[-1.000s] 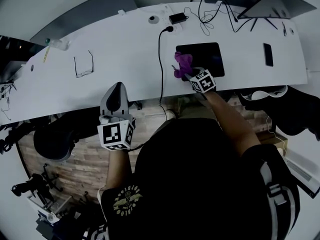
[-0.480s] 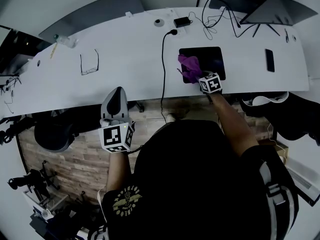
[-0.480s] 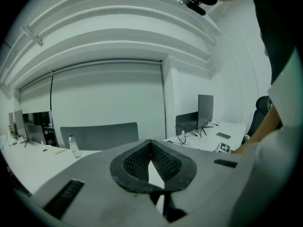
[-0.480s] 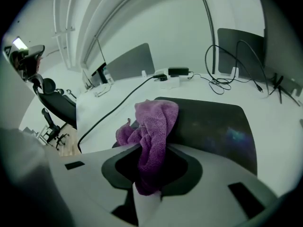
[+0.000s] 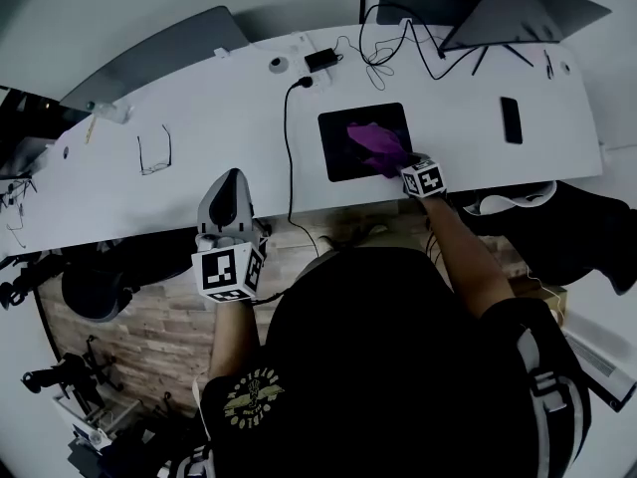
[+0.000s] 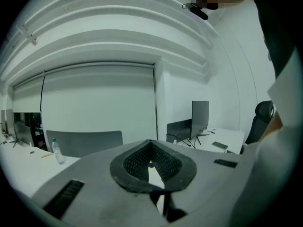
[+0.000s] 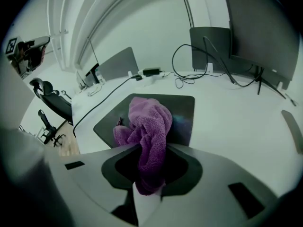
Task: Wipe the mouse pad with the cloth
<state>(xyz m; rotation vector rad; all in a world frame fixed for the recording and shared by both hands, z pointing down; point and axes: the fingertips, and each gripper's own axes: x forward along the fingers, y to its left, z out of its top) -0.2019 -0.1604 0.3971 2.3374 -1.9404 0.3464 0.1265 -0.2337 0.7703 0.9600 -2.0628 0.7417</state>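
Cloth (image 7: 150, 122) (bunched lengthwise) in right gripper (image 7: 150, 169), pointing forward over mouse pad (image 7: 184, 109).

All three views are dim, with a cool grey-green cast. The light is soft and diffuse, and shadows stay faint. The long white desk top (image 5: 229, 108) is the brightest surface in the head view, without hard glare. Fisheye distortion bends straight edges and blackens every corner. The crumpled purple terry cloth (image 7: 150, 126) shows sharp weave, while the background is softer.
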